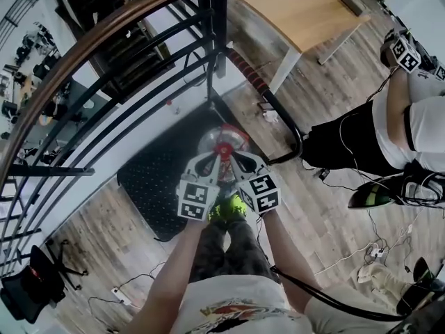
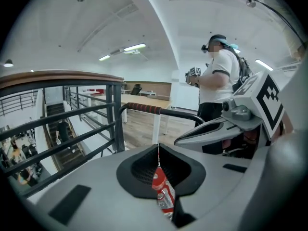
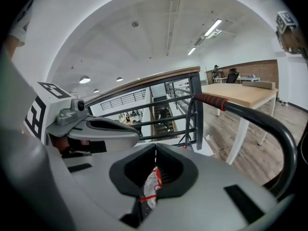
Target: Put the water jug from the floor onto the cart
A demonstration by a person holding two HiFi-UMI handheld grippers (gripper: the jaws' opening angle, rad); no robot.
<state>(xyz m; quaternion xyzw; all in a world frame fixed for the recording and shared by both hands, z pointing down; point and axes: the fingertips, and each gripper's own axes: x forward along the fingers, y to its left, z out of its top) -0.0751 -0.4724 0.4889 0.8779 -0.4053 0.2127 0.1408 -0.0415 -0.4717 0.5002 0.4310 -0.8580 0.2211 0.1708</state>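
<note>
The water jug (image 1: 224, 138) is clear with a red cap (image 1: 222, 149) and stands out over the cart's black platform (image 1: 156, 183). Whether it rests on the platform I cannot tell. My left gripper (image 1: 211, 160) and right gripper (image 1: 240, 160) point at its top, side by side. In the left gripper view, the left gripper (image 2: 159, 146) is shut, with the jug's red-and-clear wrap (image 2: 163, 192) caught in the hollow of its pads. In the right gripper view, the right gripper (image 3: 155, 146) is shut the same way on the red wrap (image 3: 150, 187). The jug's body is hidden under the grippers.
The cart's black handle with a red grip (image 1: 247, 71) rises just beyond the jug. A metal railing with a wooden handrail (image 1: 104, 40) borders a stairwell on the left. A wooden table (image 1: 306, 5) stands behind, another person (image 1: 410, 124) at right, cables (image 1: 361, 256) on the floor.
</note>
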